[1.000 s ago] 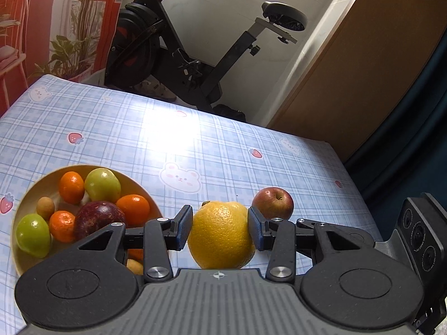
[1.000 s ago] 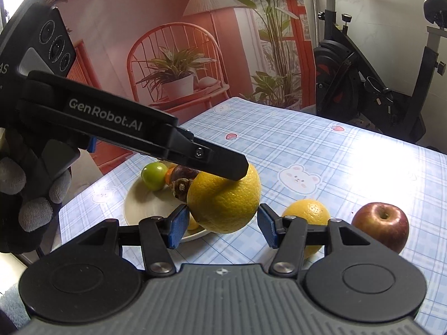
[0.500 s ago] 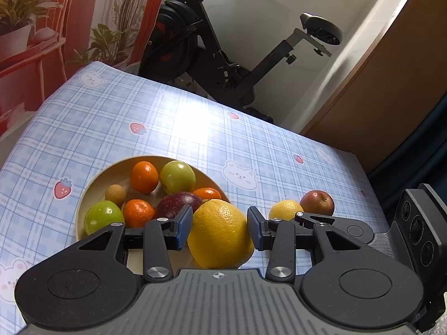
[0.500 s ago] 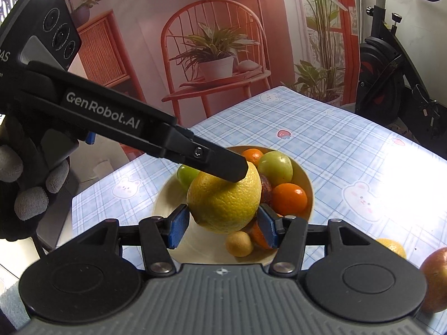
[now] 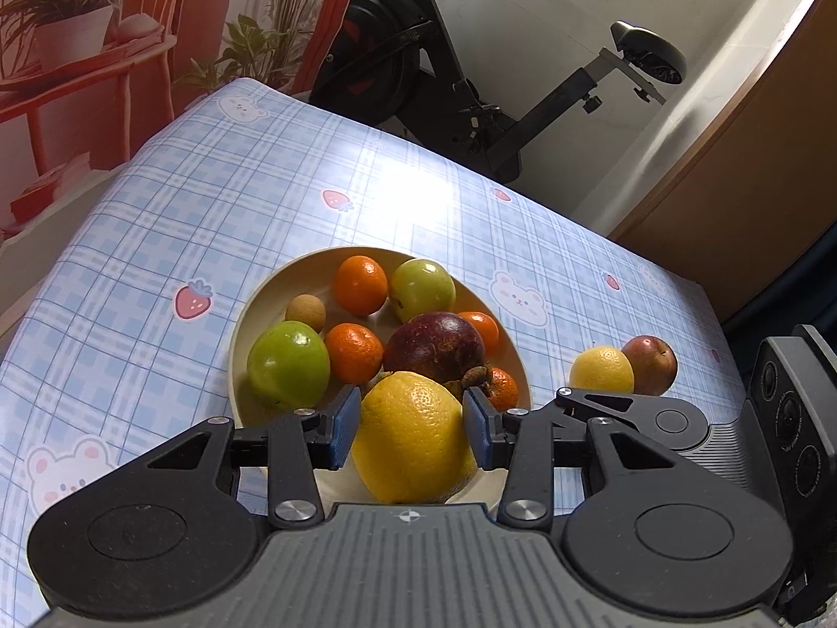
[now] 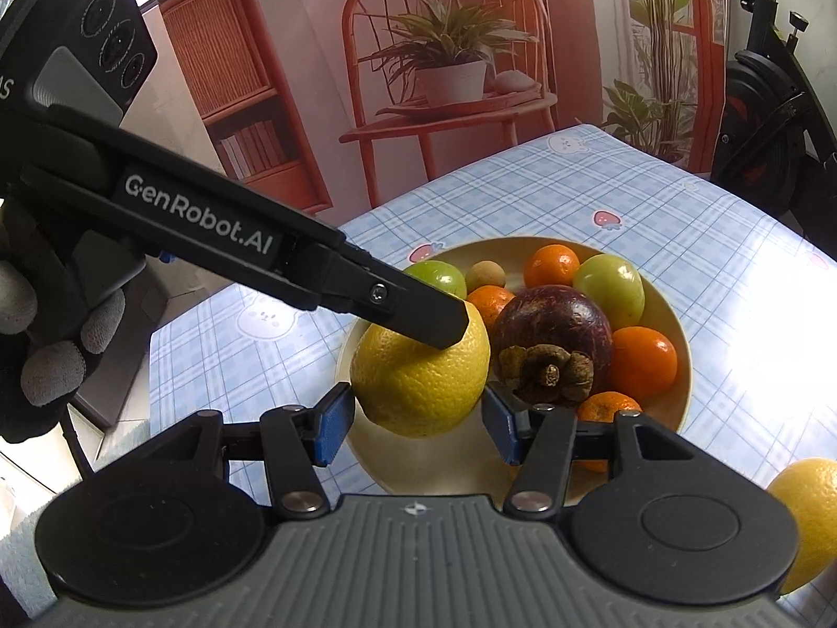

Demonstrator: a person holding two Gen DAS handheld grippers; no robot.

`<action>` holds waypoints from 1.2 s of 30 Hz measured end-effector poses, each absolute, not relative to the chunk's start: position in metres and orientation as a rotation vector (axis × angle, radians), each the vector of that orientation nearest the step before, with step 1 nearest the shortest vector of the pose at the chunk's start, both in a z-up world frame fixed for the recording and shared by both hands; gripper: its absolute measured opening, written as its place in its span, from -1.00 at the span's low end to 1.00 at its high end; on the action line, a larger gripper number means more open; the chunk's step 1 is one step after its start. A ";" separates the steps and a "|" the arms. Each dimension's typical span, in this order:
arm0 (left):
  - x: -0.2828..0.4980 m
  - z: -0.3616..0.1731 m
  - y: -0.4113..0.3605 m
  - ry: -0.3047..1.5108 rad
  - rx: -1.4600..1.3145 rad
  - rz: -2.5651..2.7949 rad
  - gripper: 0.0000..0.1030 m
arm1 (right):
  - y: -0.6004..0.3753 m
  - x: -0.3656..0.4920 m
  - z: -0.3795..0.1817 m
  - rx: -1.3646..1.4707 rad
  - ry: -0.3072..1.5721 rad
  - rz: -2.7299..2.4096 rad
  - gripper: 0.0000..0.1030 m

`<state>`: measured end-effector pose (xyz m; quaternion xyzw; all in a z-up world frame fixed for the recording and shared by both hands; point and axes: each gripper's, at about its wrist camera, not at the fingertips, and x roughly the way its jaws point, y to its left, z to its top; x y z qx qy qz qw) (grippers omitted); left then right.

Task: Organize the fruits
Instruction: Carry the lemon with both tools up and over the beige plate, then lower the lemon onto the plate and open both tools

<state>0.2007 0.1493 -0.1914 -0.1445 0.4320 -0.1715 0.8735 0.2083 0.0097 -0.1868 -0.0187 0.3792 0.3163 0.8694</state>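
My left gripper [image 5: 411,432] is shut on a large yellow citrus [image 5: 413,437] and holds it over the near rim of a cream bowl [image 5: 277,288]. The bowl holds green fruits, small oranges, a dark purple mangosteen [image 5: 434,348] and a small brown longan. In the right wrist view the citrus [image 6: 418,382] hangs over the bowl [image 6: 675,324] with a left finger [image 6: 413,311] across it. My right gripper [image 6: 413,424] is open and empty, with the citrus between its pads without touching. A second yellow citrus [image 5: 601,369] and a red apple [image 5: 650,363] lie on the table to the right.
The table wears a blue plaid cloth [image 5: 235,193] with strawberry and bear prints. An exercise bike [image 5: 450,68] stands beyond the far edge. A red chair with a potted plant [image 6: 450,68] stands at the left side.
Both grippers have moved left over the bowl, the left one carrying the large citrus. The second citrus and the apple now lie off to the right.
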 end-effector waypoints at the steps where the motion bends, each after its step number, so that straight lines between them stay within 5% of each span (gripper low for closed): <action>1: 0.201 -0.194 0.153 0.904 -0.307 -0.353 -0.14 | 0.012 0.211 -0.189 -0.041 0.800 0.666 0.10; 36: 0.187 -0.173 0.152 0.786 -0.305 -0.207 -0.12 | -0.010 0.199 -0.185 0.044 0.726 0.583 0.14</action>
